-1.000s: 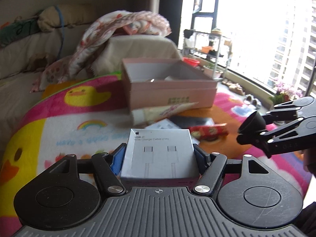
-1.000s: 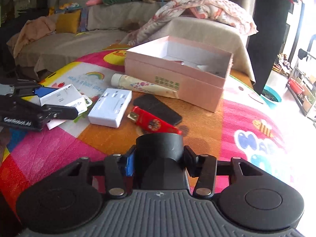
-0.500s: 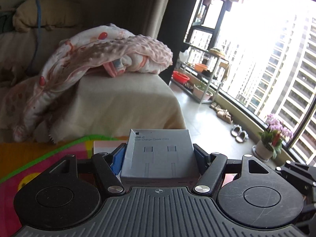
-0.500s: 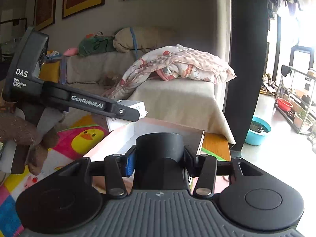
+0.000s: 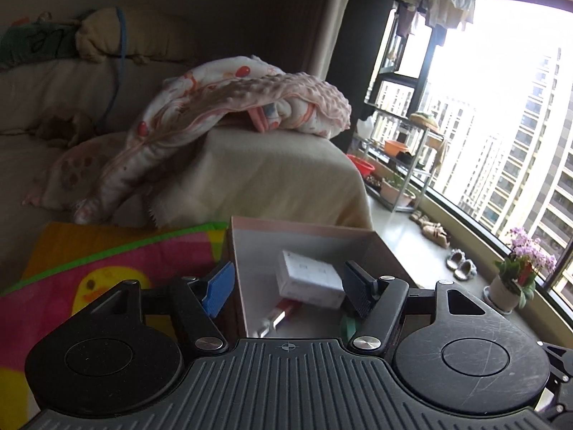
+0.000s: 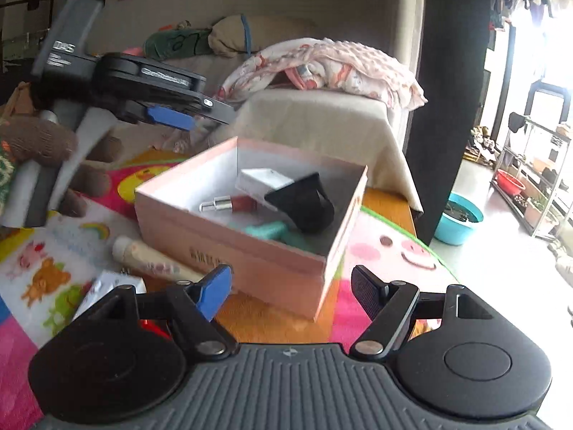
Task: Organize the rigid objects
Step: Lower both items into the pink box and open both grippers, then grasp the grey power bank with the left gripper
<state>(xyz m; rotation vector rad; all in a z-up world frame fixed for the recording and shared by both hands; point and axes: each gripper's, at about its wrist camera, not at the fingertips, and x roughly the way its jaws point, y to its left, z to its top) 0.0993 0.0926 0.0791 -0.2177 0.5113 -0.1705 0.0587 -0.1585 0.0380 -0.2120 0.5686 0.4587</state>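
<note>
A pink open box (image 6: 250,256) stands on the colourful mat. Inside it lie the white cable box (image 6: 263,178), a black cone-shaped piece (image 6: 304,204), a red bottle with a silver cap (image 6: 232,204) and a teal item (image 6: 266,231). My right gripper (image 6: 290,292) hangs in front of the box, its jaws opening with nothing between them. My left gripper (image 5: 288,288) hovers over the pink box (image 5: 304,227), and its jaws are closing slightly without touching anything. The white cable box (image 5: 308,279) lies loose below them. From the right wrist view the left gripper (image 6: 193,111) shows at upper left.
Outside the box, a cream tube (image 6: 150,259) lies against its front wall. A white adapter box (image 6: 111,286) and a red item (image 6: 152,324) sit near my right gripper. A sofa with a heaped blanket (image 6: 322,64) stands behind, and a window and plant shelf to the right.
Both grippers have let go: the white cable box and the black cone-shaped piece now lie in the pink box. The right gripper has drawn back, so the whole box shows.
</note>
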